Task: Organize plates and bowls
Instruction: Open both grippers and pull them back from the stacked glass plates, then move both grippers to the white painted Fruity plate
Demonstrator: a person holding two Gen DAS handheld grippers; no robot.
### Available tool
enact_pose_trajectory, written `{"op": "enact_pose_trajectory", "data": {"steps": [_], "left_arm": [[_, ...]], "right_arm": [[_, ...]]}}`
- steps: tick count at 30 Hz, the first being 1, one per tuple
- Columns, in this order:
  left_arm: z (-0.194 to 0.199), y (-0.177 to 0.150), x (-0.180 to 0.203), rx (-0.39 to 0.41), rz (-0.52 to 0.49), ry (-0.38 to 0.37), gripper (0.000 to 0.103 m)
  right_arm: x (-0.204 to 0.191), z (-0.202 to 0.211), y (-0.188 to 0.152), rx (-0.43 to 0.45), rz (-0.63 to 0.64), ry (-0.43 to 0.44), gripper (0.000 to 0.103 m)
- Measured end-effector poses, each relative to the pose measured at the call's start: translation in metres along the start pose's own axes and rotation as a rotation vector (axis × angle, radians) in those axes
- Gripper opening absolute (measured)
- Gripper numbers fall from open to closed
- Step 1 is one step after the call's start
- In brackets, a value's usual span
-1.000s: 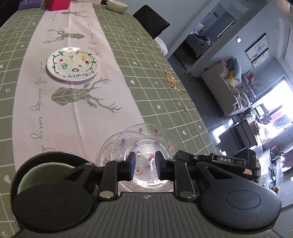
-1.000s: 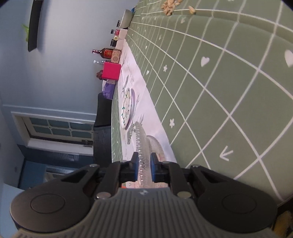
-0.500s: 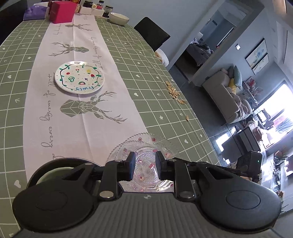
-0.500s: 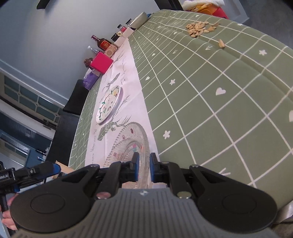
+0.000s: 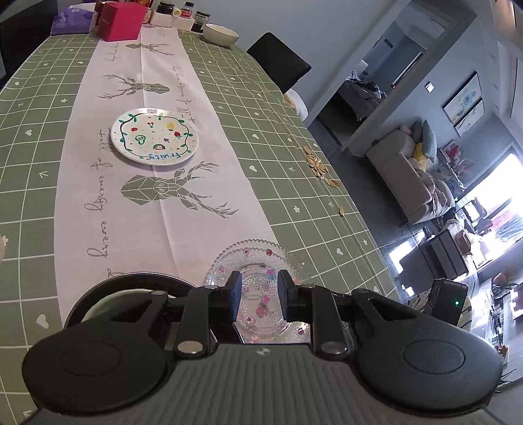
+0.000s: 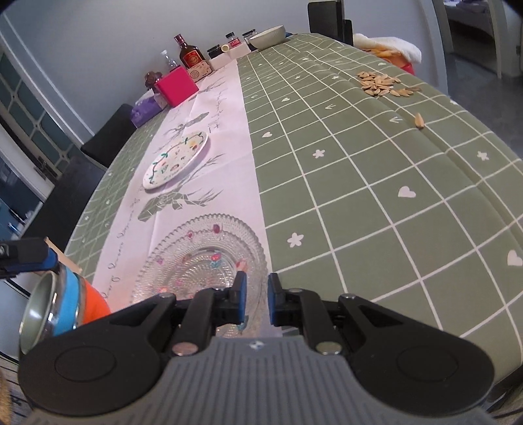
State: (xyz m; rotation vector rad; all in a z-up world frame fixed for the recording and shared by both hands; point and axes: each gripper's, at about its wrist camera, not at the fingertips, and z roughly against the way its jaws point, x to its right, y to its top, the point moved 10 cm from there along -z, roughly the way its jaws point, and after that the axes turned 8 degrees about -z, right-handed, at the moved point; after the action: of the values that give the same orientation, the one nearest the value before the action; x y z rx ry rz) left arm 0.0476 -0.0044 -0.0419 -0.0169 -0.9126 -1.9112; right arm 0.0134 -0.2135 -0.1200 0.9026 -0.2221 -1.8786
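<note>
A clear patterned glass plate (image 5: 258,261) lies flat on the table runner near the front edge; it also shows in the right wrist view (image 6: 202,255). My left gripper (image 5: 258,296) hovers above it, open and empty. My right gripper (image 6: 255,294) sits at the plate's right rim, slightly open, holding nothing. A white painted "Fruity" plate (image 5: 154,136) lies further along the runner, also in the right wrist view (image 6: 176,160). A dark-rimmed green bowl (image 5: 98,300) sits under my left gripper's left side. A white bowl (image 5: 221,33) stands at the far end.
A pink box (image 5: 119,19), purple pack (image 5: 72,21), jars and a bottle (image 6: 191,54) crowd the far end. Seeds (image 6: 380,85) are scattered near the table's right edge. Black chairs (image 5: 278,63) stand alongside. The table edge drops off to the right.
My right gripper rotated from holding the glass plate on edge to level, and its jaws parted off the plate, which now lies flat. My left gripper rose and pulled back slightly.
</note>
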Motion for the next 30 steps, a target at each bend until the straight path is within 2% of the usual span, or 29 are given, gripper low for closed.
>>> {"op": "enact_pose_trajectory", "data": {"steps": [6,11,12,13,15,19,26,30], "left_arm": [[0.0,0.001,-0.001,0.006,0.003,-0.004,0.026],[-0.002,0.0,-0.003,0.002,0.001,0.015,0.027],[-0.002,0.001,-0.004,0.003,0.002,0.024,0.029],[-0.002,0.001,-0.005,0.005,0.0,0.036,0.031],[-0.001,0.002,-0.006,0.016,-0.013,0.065,0.038],[0.001,0.004,-0.006,0.038,-0.051,0.117,0.043],[0.002,0.008,-0.009,0.045,-0.056,0.134,0.048],[0.01,0.015,-0.006,0.107,-0.116,0.173,0.064]], "right_arm": [[-0.006,0.0,-0.003,0.02,0.062,-0.038,0.012],[-0.015,-0.001,-0.009,0.042,0.175,-0.102,0.02],[-0.016,-0.002,-0.01,0.05,0.201,-0.137,0.034],[-0.018,-0.001,-0.011,0.063,0.227,-0.161,0.043],[-0.023,0.001,-0.012,0.079,0.258,-0.16,0.043],[-0.029,0.009,-0.009,0.118,0.277,-0.164,0.061],[-0.041,0.02,0.008,0.144,0.266,-0.102,0.063],[-0.046,0.023,0.017,0.151,0.25,-0.109,0.071]]}}
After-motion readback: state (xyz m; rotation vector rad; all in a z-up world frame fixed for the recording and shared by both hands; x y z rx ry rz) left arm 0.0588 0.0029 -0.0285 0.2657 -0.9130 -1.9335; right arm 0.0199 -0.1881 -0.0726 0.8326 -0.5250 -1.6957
